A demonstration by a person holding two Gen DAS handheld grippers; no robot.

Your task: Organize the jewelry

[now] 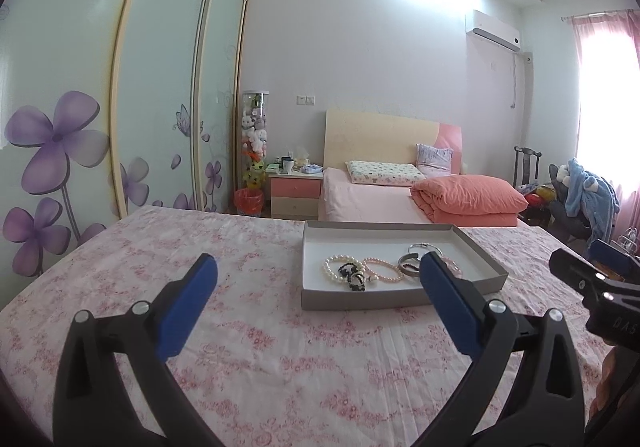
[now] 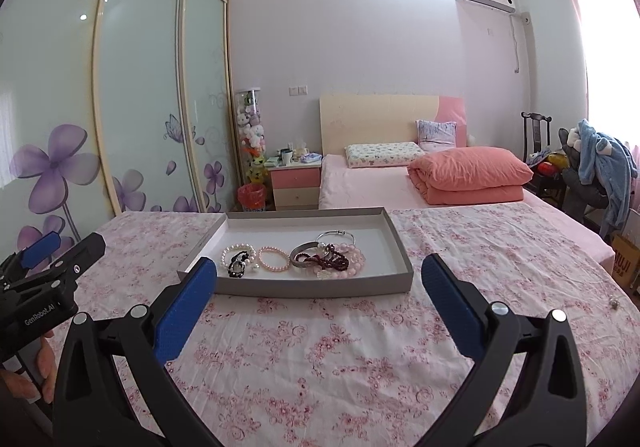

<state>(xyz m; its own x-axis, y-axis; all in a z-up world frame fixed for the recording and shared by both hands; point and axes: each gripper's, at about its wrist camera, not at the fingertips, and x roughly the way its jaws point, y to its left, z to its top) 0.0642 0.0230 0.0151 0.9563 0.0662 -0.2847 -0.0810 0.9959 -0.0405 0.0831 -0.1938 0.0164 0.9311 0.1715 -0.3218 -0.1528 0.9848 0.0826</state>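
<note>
I see a shallow grey tray (image 2: 394, 247) lying flat on the floral pink cloth (image 2: 320, 347) that covers the near surface. All the jewelry sits inside it, in a row toward its near edge: a white pearl bracelet (image 2: 236, 250) at the left with a black beaded piece (image 2: 239, 267) against it, then a pink pearl bracelet (image 2: 273, 259), a silver cuff (image 2: 301, 255), a thin silver bangle (image 2: 335, 237) behind, and a dark red bead strand (image 2: 334, 259) heaped on pale pink beads (image 2: 354, 265) at the right.

My left gripper (image 1: 320, 271) has its fingers spread wide with nothing between them, near side of the tray and left of it. My right gripper (image 2: 320, 271) is likewise spread wide and empty, just short of the tray's near wall. A made bed (image 2: 400, 183) stands far behind.
</note>
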